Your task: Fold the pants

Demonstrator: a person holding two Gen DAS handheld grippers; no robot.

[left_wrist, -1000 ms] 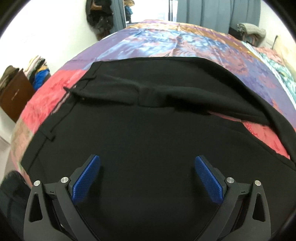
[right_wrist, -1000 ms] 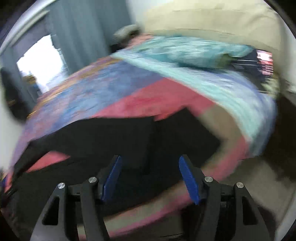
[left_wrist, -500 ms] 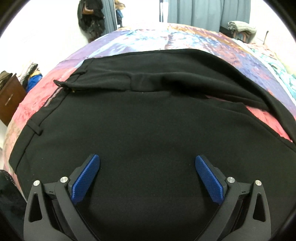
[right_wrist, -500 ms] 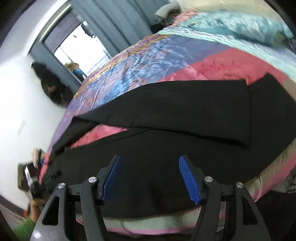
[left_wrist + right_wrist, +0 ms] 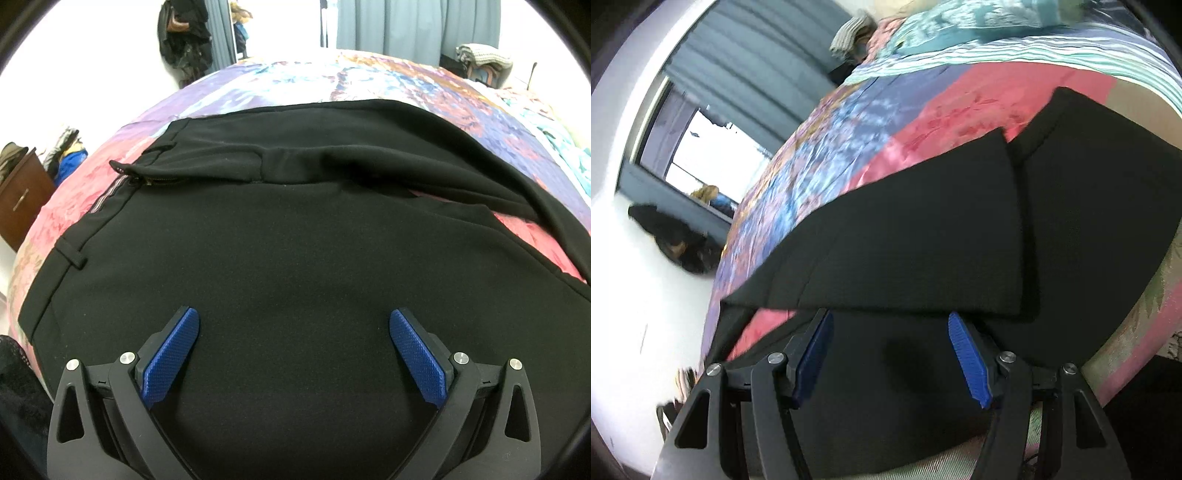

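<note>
Pre-grab: both claws apart & empty, L gripper (image 5: 294,334) over pants (image 5: 295,240) seat, R gripper (image 5: 890,341) over legs—next I pinch the 12 o'clock far edge.

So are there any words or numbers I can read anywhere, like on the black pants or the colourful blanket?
None: no words, labels, brand names or numbers can be read in either view.
Black pants: plain fabric, no tag or print showing.
Bedspread: only coloured patterns, no writing.
Wooden dresser: no text visible.
Left tool and right tool: no markings to read.
</note>
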